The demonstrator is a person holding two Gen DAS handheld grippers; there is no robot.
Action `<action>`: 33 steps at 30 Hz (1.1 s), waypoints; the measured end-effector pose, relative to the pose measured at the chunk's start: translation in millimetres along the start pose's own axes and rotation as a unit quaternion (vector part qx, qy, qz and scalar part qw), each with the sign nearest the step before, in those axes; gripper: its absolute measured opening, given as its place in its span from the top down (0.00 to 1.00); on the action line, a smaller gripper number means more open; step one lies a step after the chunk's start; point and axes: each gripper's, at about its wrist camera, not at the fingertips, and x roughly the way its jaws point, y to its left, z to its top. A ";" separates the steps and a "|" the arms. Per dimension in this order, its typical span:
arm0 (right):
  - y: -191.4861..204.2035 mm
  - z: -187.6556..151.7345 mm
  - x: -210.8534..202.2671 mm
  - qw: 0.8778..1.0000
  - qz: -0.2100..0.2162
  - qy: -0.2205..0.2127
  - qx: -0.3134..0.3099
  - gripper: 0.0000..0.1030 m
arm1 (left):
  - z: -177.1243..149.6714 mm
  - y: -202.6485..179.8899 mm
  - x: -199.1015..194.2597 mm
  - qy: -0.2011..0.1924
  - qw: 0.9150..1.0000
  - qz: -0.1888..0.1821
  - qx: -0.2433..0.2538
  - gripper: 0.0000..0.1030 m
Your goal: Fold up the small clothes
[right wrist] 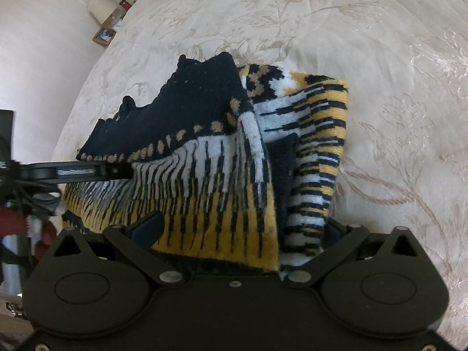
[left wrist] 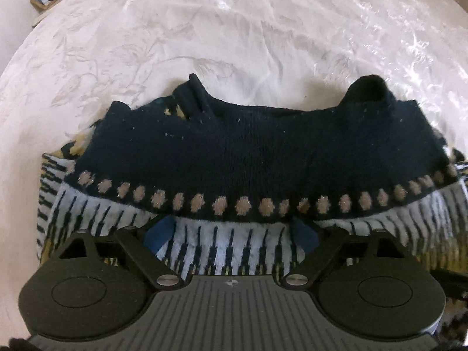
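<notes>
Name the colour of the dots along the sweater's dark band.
Tan dots on the navy band of the sweater; clearest in the left wrist view.

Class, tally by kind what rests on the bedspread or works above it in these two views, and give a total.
Knitted sweater: 1
Handheld grippers: 2, the left gripper and the right gripper
Total: 3

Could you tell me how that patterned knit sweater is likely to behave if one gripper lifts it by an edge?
The sweater would probably flop: its folded layers already sag over each other. It looks like thick knit, so it should grip the pads rather than slip. Lifted at one edge, the fold would likely fall open onto the bedspread.
</notes>
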 end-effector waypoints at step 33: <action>-21.9 1.2 -14.0 0.993 0.036 -0.019 0.114 0.01 | -79.3 65.7 -64.1 0.010 0.997 -0.038 -0.064 0.09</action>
